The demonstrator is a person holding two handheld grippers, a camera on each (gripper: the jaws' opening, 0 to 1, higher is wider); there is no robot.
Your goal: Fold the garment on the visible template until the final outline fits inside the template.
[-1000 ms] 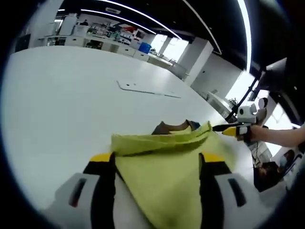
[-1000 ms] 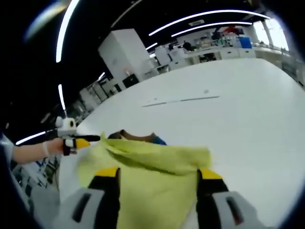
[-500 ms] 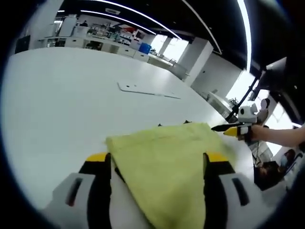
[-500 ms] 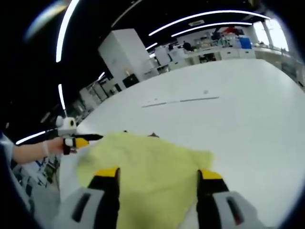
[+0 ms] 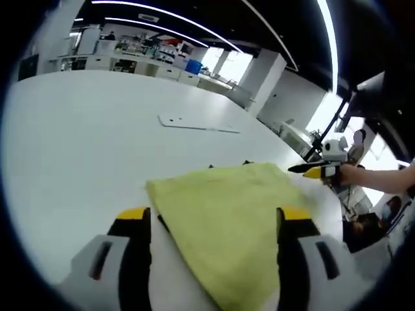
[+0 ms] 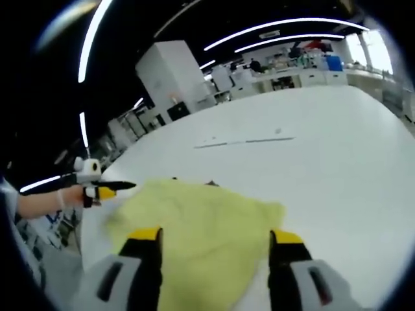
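A yellow-green garment (image 5: 224,214) lies folded and flat on the white table (image 5: 78,142). It reaches in between the jaws of my left gripper (image 5: 214,214), which stand wide apart and open, not pinching the cloth. Small dark bits peek out at its far edge. In the right gripper view the same garment (image 6: 194,227) spreads between the open jaws of my right gripper (image 6: 214,234). A person's hand holds the right gripper (image 5: 318,171) at the cloth's right corner. The left gripper (image 6: 97,190) shows at the cloth's left edge, held by a gloved hand.
A thin flat pale strip (image 5: 194,124) lies on the table beyond the garment, also seen as the strip (image 6: 246,140). Shelves and benches (image 5: 142,55) line the far side of the room. A white cabinet (image 6: 172,74) stands behind the table.
The raised folded edge of the garment has dropped flat, covering the brown and blue part that showed behind it. Both grippers stay about where they were.
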